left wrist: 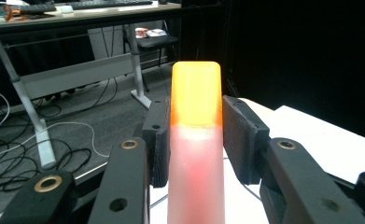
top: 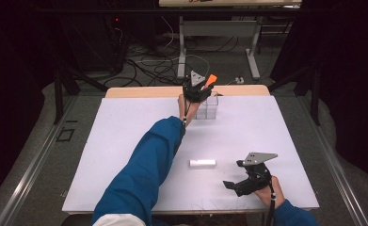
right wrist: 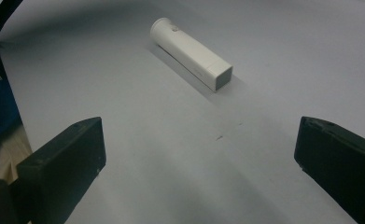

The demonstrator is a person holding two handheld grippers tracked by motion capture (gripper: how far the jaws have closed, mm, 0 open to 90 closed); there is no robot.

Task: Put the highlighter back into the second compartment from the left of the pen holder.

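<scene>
My left gripper [top: 202,88] is at the far edge of the white table, just above a clear plastic box [top: 208,108]. It is shut on an orange-tipped pinkish stick [left wrist: 195,140], whose orange end [top: 211,79] pokes up past the jaws. Both pads press its sides in the left gripper view. A white cylinder-like tube [top: 203,163] lies flat in the near middle of the table. My right gripper [top: 236,186] rests near the front right, open, its jaws wide apart and pointing at the white tube [right wrist: 191,52] with nothing between them.
The white table top [top: 125,155] has a wooden strip along its far edge. Beyond it are cables on the floor [top: 148,66] and desk legs [top: 181,47]. A blue sleeve [top: 144,174] crosses the table's middle left.
</scene>
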